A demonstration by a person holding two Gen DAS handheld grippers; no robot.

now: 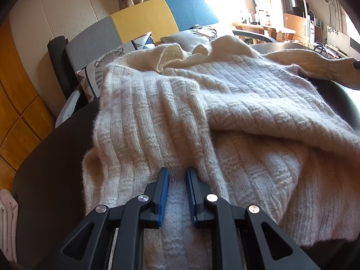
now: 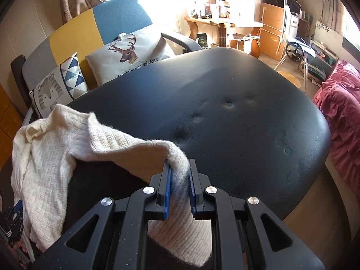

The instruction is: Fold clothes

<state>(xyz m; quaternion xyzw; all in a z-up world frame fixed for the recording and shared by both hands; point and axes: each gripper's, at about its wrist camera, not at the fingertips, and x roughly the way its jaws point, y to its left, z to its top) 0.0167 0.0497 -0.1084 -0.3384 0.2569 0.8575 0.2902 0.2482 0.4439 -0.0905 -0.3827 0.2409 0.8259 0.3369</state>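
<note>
Between my left gripper's jaws lies a strip of the cream ribbed-knit wool sweater; the blue pads sit narrowly apart against the knit, and I read that as a pinch on the near edge. My right gripper has its jaws clamped on a thick fold of the same sweater, apparently a sleeve or side edge, lifted clear of the black padded leather surface.

I judge the fold as early. Ahead of the left jaws the body is spread but rumpled, with one panel lying across the left and the collar bunched at the far end. The part in my right jaws is not yet laid over the body. Squaring up and the final folds remain.

Ahead and left of the right jaws, a white deer-print cushion reads "ticket", after a word I can only partly make out.
</note>
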